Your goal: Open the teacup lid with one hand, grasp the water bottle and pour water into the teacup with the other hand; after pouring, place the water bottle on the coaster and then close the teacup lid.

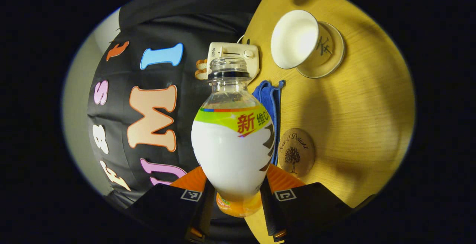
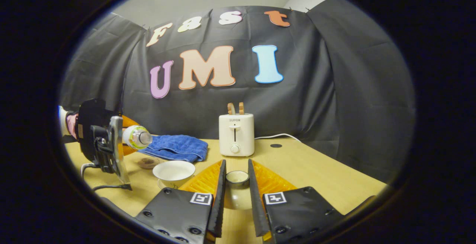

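Both fingers of the left gripper (image 1: 238, 195) are being pressed on the water bottle (image 1: 233, 151), tipped sideways near the open teacup (image 1: 293, 39). The lid (image 2: 237, 190) is being pinched by the right gripper (image 2: 236, 214). Pouring, the coaster (image 1: 296, 151) placement and lid closing are judged outstanding.

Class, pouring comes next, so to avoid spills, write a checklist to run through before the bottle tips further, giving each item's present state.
1. Teacup uncovered: ok.
2. Lid pinched in right tool: ok.
3. Water bottle clamped in left tool: ok.
4. Its mouth over the teacup: not ok, off to one side.
5. Its cap removed: cannot tell.
6. Coaster bare for landing: ok.
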Demonstrator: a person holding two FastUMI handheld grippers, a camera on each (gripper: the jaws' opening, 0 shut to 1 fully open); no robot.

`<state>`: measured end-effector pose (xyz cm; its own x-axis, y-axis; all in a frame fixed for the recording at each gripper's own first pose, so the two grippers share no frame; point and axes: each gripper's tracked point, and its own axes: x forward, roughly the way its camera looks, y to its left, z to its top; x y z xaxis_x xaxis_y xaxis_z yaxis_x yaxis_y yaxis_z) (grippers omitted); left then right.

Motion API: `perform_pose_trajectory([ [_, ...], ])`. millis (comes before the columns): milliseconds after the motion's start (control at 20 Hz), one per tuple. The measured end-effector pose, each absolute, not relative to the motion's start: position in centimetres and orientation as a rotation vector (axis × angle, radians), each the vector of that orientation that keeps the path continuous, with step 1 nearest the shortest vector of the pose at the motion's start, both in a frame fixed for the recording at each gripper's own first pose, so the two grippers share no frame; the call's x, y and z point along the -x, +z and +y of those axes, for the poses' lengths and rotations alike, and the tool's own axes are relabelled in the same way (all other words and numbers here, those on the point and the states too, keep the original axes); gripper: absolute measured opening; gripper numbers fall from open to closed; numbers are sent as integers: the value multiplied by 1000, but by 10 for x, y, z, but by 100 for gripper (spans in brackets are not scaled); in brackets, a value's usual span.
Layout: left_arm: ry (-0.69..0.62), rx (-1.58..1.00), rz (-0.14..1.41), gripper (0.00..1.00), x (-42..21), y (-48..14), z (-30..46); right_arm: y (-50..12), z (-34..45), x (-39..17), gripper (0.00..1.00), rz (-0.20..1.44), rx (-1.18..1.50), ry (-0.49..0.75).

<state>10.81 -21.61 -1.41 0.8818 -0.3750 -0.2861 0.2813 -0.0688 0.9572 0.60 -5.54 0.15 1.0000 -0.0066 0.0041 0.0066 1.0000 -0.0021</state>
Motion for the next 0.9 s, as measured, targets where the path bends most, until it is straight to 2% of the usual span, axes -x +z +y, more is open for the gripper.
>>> perform_pose_trajectory([
  [850, -608, -1852, -166, 56, -111, -15, -244, 1, -56, -8, 38, -4, 2, -3],
  [900, -613, -1866, -168, 55, -110, -14, -245, 0, -55, -9, 36, -5, 2, -2],
])
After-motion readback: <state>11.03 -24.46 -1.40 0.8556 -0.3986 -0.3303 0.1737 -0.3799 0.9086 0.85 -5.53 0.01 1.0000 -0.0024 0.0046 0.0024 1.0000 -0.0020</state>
